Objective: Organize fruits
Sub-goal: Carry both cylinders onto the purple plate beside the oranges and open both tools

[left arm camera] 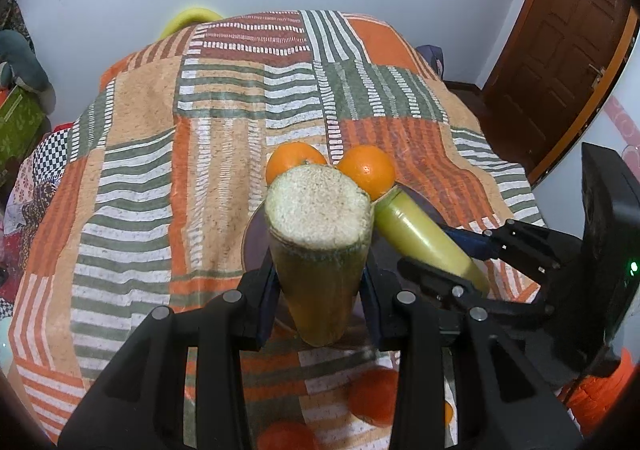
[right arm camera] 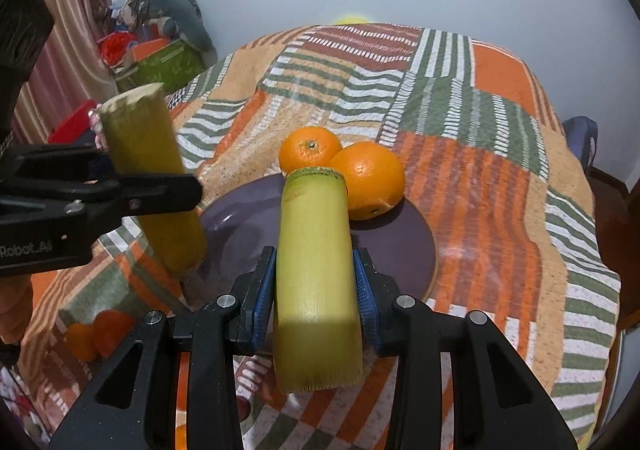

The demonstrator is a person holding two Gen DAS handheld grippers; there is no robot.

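You've got each claw pinching a sugarcane piece, left gripper (left arm camera: 320,290) and right gripper (right arm camera: 316,290), angled toward the purple plate (right arm camera: 400,242), probably to join the oranges (right arm camera: 366,179).

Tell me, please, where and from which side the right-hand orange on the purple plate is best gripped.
Grip the right-hand orange across its round middle, coming from above. The other orange touches its left side and the plate lies under it, so only the top and right are free. Both claws are full now: the left claw and the right claw each hold a cane piece.
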